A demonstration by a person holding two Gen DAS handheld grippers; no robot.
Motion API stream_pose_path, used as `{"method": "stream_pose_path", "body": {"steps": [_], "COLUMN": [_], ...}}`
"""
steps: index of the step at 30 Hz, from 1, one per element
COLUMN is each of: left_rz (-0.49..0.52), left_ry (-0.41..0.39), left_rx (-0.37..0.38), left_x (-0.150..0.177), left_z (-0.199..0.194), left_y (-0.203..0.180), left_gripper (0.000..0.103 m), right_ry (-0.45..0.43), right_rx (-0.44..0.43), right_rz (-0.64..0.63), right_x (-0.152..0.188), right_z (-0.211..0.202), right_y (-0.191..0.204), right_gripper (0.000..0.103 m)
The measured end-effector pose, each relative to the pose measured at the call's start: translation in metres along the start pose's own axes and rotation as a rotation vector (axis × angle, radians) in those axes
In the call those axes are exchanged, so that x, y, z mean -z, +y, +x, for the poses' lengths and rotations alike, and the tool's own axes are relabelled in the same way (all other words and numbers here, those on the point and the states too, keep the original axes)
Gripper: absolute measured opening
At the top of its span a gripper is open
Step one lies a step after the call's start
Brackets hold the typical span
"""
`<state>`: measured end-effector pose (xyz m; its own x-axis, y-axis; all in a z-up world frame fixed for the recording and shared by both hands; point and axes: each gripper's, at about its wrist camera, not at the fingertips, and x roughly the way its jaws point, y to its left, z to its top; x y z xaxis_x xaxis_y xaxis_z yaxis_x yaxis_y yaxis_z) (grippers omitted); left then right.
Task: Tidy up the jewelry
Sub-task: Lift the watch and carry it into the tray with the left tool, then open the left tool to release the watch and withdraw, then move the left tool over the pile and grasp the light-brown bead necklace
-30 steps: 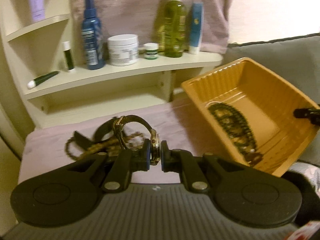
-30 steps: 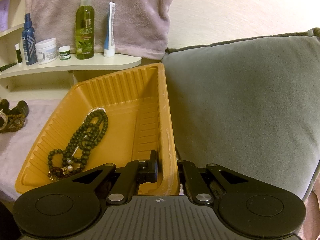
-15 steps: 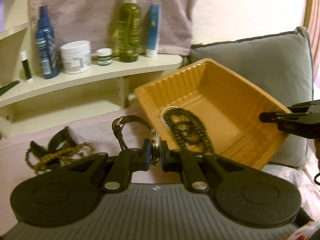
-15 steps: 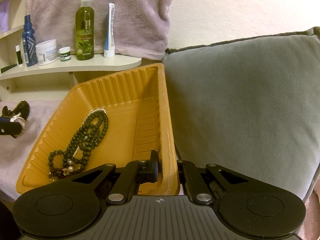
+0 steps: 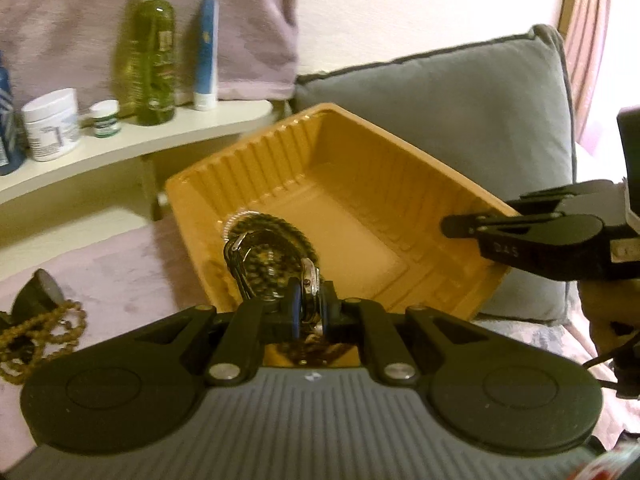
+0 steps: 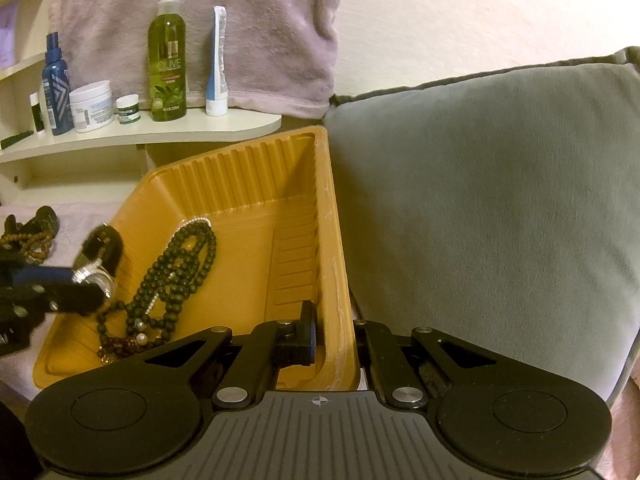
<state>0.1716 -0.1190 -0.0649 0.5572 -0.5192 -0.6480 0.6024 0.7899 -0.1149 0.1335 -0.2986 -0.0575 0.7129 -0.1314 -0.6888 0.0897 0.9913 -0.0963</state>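
My left gripper (image 5: 310,300) is shut on a wristwatch (image 5: 234,264) by its silver case, the dark strap looping up in front. It hangs over the left edge of the orange ribbed tray (image 5: 360,184). A dark bead necklace (image 5: 288,232) with a few pearls lies in the tray. My right gripper (image 6: 334,336) is shut on the tray's right wall, one pad inside and one outside; the left wrist view shows the right gripper (image 5: 460,226) at the rim. In the right wrist view the left gripper (image 6: 86,286) comes in from the left with the watch (image 6: 100,246).
A brown bead necklace (image 5: 40,332) and a dark strap (image 5: 38,292) lie on the pink cloth (image 5: 132,264) left of the tray. A grey cushion (image 6: 480,200) stands against the tray's right side. Behind, a cream shelf (image 6: 180,130) carries bottles and jars under a hanging towel (image 6: 240,20).
My left gripper has carried the watch to the right, from above the pile on the cloth to above the tray's left edge. The right gripper and the tray have kept still.
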Motion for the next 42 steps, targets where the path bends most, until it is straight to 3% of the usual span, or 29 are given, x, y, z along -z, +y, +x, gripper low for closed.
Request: {"method": "stream_pose_path", "body": {"steps": [8, 10, 16, 26, 33, 42], "left_rz": [0.023, 0.022, 0.0, -0.118, -0.177, -0.175], "left_ry": [0.015, 0.001, -0.035, -0.068, -0.078, -0.06], "left_rx": [0.03, 0.036, -0.028, -0.184, -0.361, -0.521], "left_x": [0.004, 0.003, 0.004, 0.018, 0.033, 0.05], "left_z": [0.008, 0.006, -0.007, -0.039, -0.057, -0.066], "left_y": [-0.011, -0.011, -0.001, 0.051, 0.089, 0.135], "left_gripper": [0.01, 0.023, 0.023, 0.023, 0.024, 0.026], "right_ry": [0.001, 0.005, 0.005, 0.006, 0.006, 0.009], "right_rx": [-0.002, -0.002, -0.002, -0.002, -0.002, 0.0], "right_rz": [0.003, 0.004, 0.005, 0.005, 0.005, 0.0], "right_x": [0.0, 0.0, 0.001, 0.0, 0.0, 0.0], "right_z": [0.0, 0.001, 0.0, 0.0, 0.0, 0.0], "right_y": [-0.001, -0.001, -0.001, 0.0, 0.001, 0.001], "right_gripper": [0.005, 0.005, 0.005, 0.005, 0.005, 0.005]}}
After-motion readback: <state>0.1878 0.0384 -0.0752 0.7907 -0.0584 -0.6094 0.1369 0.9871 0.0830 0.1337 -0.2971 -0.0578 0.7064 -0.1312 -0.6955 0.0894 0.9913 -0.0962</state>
